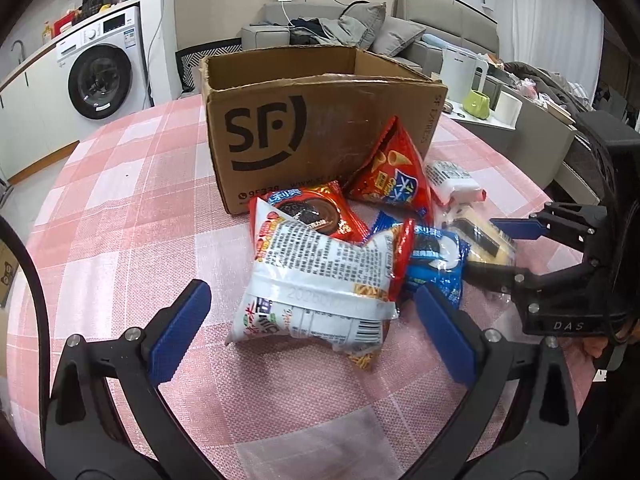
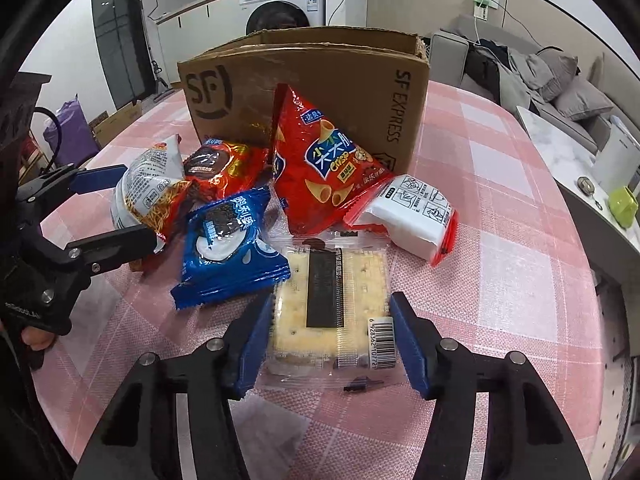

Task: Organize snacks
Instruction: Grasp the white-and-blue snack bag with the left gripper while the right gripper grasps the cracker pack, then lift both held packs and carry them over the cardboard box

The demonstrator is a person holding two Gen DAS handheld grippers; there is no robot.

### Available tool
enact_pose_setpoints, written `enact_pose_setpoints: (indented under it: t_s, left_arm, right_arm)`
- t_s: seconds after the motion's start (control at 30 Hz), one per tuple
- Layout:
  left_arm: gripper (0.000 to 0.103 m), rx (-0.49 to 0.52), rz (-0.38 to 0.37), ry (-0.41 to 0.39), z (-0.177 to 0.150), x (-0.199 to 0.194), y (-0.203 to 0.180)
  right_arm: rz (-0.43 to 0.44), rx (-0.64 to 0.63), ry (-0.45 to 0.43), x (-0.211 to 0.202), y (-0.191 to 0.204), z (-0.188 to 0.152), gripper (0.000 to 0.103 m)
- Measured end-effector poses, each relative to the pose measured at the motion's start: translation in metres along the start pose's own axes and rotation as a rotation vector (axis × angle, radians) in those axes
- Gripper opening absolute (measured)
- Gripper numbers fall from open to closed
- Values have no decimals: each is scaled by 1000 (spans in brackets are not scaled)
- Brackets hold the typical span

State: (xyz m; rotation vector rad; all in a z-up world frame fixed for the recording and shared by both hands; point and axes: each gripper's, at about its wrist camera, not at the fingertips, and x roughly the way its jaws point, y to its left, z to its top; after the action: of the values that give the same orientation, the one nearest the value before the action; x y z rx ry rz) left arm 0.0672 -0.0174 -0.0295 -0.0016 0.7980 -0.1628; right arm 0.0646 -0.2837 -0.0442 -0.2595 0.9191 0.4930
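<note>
while your right gripper [image 2: 330,340] sat low over the pink checked tablecloth [image 2: 500,208], its two blue pads were pressed against the left and right edges of the clear-wrapped cracker pack [image 2: 328,304], so it was clamped on that pack. the pack lay flat on the cloth, barcode toward your wrist, just in front of the red cone-snack bag [image 2: 320,172].

your left gripper [image 1: 316,332] stood spread wide, its blue pads either side of the white noodle-snack bag [image 1: 316,280] without touching it; that bag rested on the cloth between them and nothing was gripped. from the right wrist view you could see that same gripper coming in from the left, one finger above the bag and the other below it.

the rest of the snacks were bunched together in front of the cardboard box [image 1: 304,128], which stood open-topped on the table with its printed face toward you. the red cookie pack [image 1: 316,212] lay just behind the noodle bag, close to the box's front wall. the blue cookie pack [image 2: 228,240] lay between the noodle bag and the crackers, touching or overlapping both. the red cone-snack bag leaned upright against the box's corner, and the white tissue pack [image 2: 412,212] lay just to its right, partly on the bag's lower edge.

a washing machine [image 1: 100,68] and a grey sofa [image 1: 360,28] stood behind the table.
</note>
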Motion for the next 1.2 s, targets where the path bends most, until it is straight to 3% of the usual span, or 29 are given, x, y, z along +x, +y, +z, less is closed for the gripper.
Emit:
enact_pose_setpoints:
  t_s: [0.33, 0.4, 0.5, 0.67, 1.2]
  left_arm:
    - [102, -38, 8, 41, 0, 9, 7]
    - [97, -48, -3, 49, 0, 11, 9]
    - [79, -47, -57, 52, 0, 12, 10]
    - [67, -33, -64, 26, 0, 9, 8]
    - [62, -15, -82, -34, -2, -12, 2]
  right_arm:
    - [11, 2, -26, -7, -4, -2, 59]
    - [10, 6, -23, -7, -4, -3, 59]
    - [13, 6, -22, -6, -3, -4, 59]
    - [15, 3, -27, -8, -3, -5, 59]
    - [22, 39, -96, -30, -11, -3, 59]
